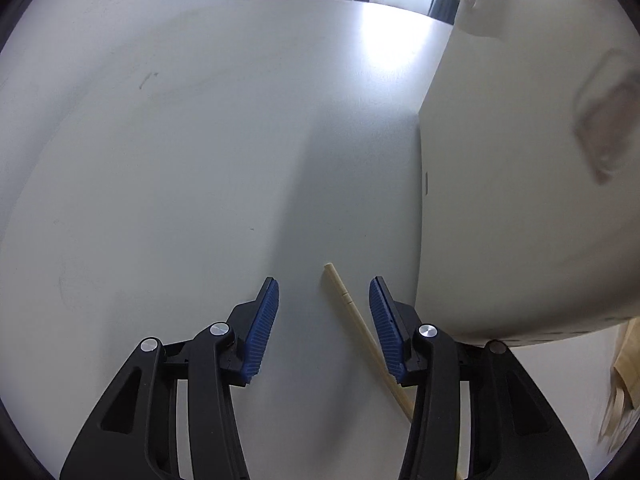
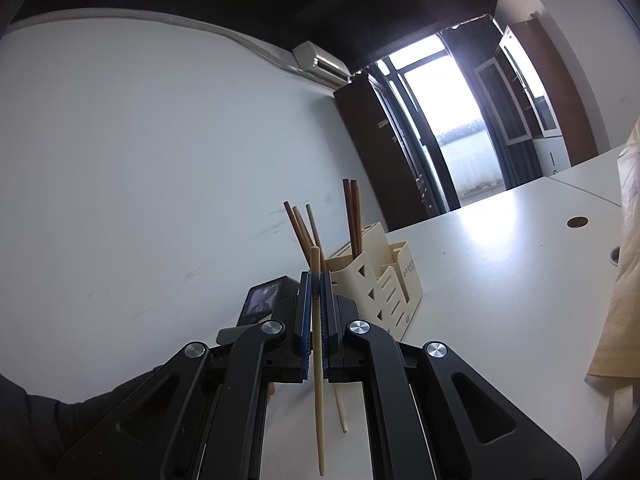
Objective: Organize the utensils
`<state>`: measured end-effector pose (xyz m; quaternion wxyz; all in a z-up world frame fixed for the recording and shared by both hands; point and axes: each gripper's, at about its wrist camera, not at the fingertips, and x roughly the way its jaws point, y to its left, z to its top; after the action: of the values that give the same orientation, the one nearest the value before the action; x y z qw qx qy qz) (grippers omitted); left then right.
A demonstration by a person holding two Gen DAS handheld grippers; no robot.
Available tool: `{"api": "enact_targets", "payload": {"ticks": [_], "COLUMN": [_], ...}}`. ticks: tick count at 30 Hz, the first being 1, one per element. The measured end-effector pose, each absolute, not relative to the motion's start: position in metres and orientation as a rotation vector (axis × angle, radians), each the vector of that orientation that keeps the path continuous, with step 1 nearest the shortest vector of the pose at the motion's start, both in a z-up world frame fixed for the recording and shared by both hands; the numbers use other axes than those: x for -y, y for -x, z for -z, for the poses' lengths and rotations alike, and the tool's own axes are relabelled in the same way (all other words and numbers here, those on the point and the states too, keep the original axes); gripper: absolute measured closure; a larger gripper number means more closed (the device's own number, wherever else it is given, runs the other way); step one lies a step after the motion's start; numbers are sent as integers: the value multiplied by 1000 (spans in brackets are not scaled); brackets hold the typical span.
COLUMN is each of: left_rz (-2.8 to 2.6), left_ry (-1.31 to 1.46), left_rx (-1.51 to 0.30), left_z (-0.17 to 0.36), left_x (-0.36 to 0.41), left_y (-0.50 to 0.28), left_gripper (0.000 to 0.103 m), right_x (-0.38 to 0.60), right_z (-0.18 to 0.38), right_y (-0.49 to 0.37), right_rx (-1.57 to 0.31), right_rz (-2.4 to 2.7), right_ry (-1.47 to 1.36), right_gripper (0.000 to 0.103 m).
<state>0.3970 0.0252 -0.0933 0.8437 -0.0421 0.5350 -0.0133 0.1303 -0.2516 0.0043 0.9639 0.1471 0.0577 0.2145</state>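
In the left wrist view my left gripper (image 1: 324, 280) points down at the white table (image 1: 180, 160). Its jaws are opening, and a pale chopstick (image 1: 352, 312) lies on the table between the blue pads (image 1: 262, 320) without touching them. Its lower end runs under the right finger. The cream utensil holder (image 1: 520, 200) looms blurred at the right. In the right wrist view my right gripper (image 2: 316, 276) is shut on another pale chopstick (image 2: 319, 400), held upright. Beyond it stands the utensil holder (image 2: 384, 280) with brown chopsticks (image 2: 352, 216) in it.
A second pale chopstick (image 2: 340, 412) lies on the table under my right gripper. A tan paper bag (image 2: 624, 280) stands at the right edge. A dark sleeve (image 2: 60, 420) shows at the lower left. A white wall runs behind the table.
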Motion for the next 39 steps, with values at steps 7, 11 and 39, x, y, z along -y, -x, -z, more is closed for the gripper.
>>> {"api": "enact_targets", "payload": {"ticks": [7,11,39], "left_rz": [-5,53,344], "left_ry": [19,40,139], "left_rx": [-1118,-1131,-412], "left_z": [95,99,-138], "left_x": [-16,-18,-20], "left_y": [-403,-392,-285], "left_gripper": [89,98,99], "right_x": [250,250,217], "right_z": [0,1,-84], "right_y": [-129,-129,-190], "right_rx": [-116,-116,2], "right_rz": [-424,-422,-502], "right_ry": [-302,-313,-175], "right_gripper": [98,98,98]}}
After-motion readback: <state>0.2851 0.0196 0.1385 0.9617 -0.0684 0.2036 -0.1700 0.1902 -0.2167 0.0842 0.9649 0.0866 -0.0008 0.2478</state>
